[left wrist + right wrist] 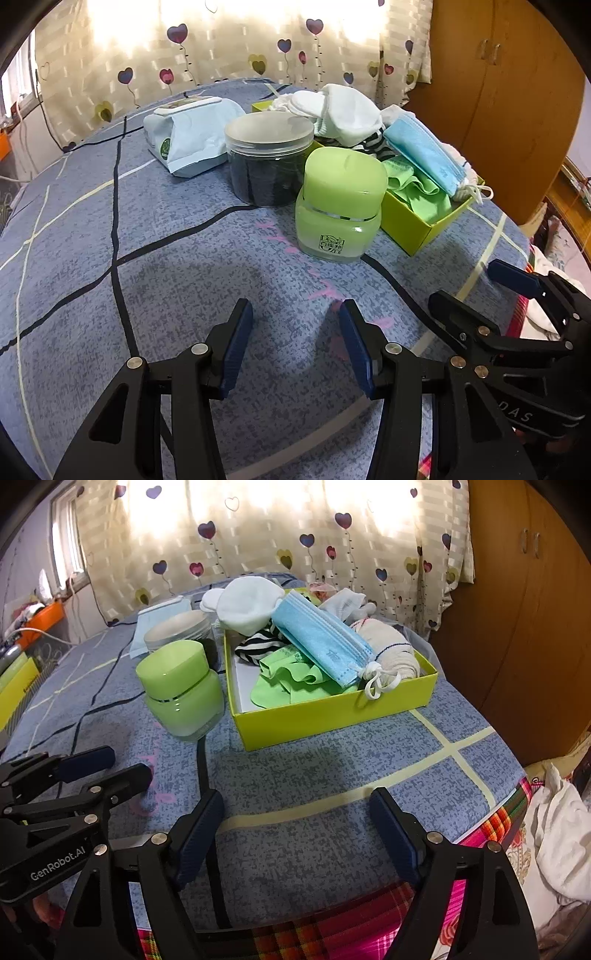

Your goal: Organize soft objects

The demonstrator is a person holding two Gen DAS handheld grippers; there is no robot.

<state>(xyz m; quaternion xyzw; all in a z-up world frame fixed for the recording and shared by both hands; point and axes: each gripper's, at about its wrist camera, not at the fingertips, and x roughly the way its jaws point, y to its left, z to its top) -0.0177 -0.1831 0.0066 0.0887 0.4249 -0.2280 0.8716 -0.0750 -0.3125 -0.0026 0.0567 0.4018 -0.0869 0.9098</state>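
Observation:
A yellow-green box (332, 716) (413, 229) on the blue bedspread holds soft things: a blue face mask (317, 638) (424, 155), a green cloth (288, 683) (417, 188), a striped sock (255, 646), white socks (247, 605) (343, 107) and a cream drawstring pouch (391, 653). My left gripper (295, 325) (99, 768) is open and empty, low over the bedspread in front of the jars. My right gripper (299, 808) (476, 288) is open and empty, in front of the box.
A green jar (340, 206) (181, 690) stands left of the box, a clear dark-filled jar (269, 158) (181, 627) behind it, and a wet-wipe pack (192, 136) farther left. A wooden wardrobe (524, 609) is at right. The bed edge drops off at right near a white cloth (557, 830).

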